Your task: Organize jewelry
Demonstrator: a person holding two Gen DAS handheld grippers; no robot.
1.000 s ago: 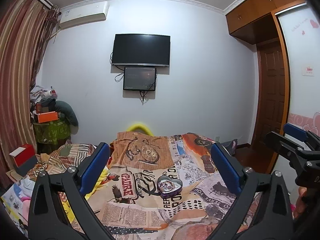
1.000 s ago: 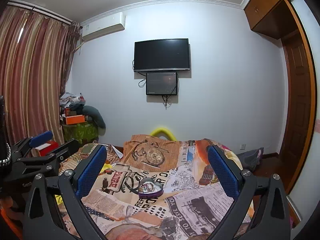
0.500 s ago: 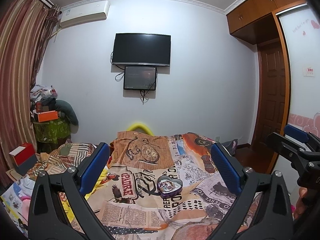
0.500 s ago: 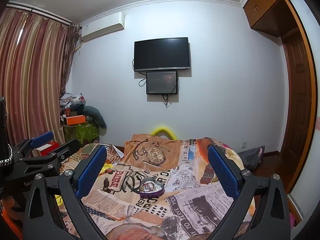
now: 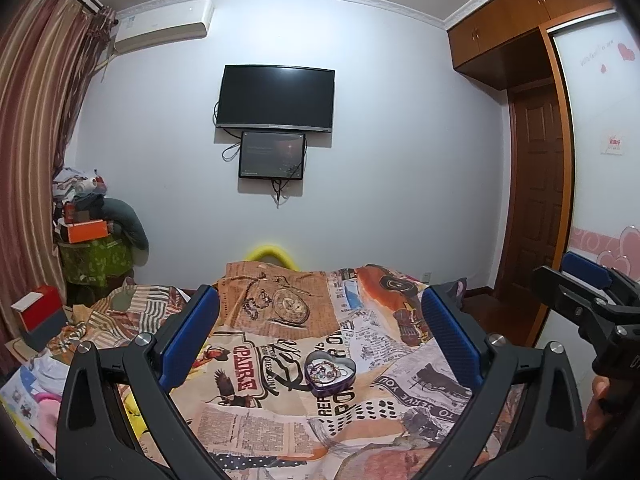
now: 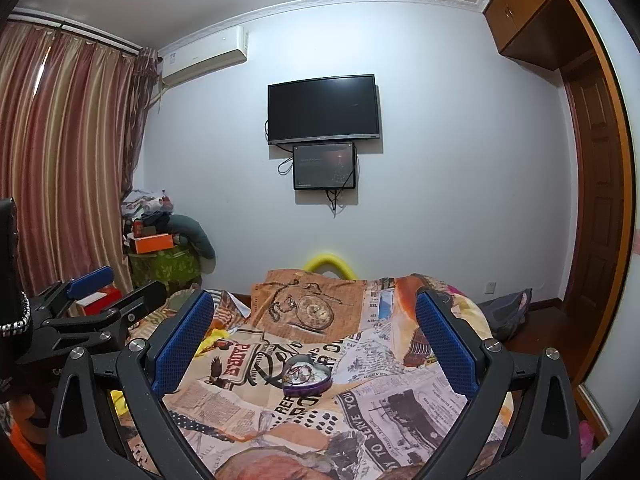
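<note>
Left wrist view, left to right: striped curtain (image 5: 36, 128), clutter pile with an orange box (image 5: 87, 231), then the bed under a newspaper-print bedspread (image 5: 248, 420). Left gripper (image 5: 320, 336) has jaws spread wide, nothing between them, held above the bed. Heart-shaped tin (image 5: 330, 372) sits mid-bed, lid off, a tangle of jewelry (image 5: 326, 369) inside; which pieces they are is too small to tell. Right gripper (image 5: 576, 280) shows at the far right edge, side-on, apart from the tin.

Right wrist view, same order: left gripper (image 6: 108, 296) at the left edge, then the right gripper (image 6: 314, 334) with jaws wide and empty, the tin (image 6: 307, 377) ahead and below between the fingers, wooden door (image 6: 596, 208) at the far right.

Risks, as I judge them:
- Tin rests on soft, rumpled cloth, so a push from one finger could tip it or slide it and spill the contents.
- Chains look knotted together; pinching one piece may drag the whole clump out.
- Small thin pieces can slip from broad padded fingers and get lost against the busy print.
- Both grippers aim at the same small tin, so they may collide if they go in together.
- Fingers closing low could snag the bedspread with the jewelry.
</note>
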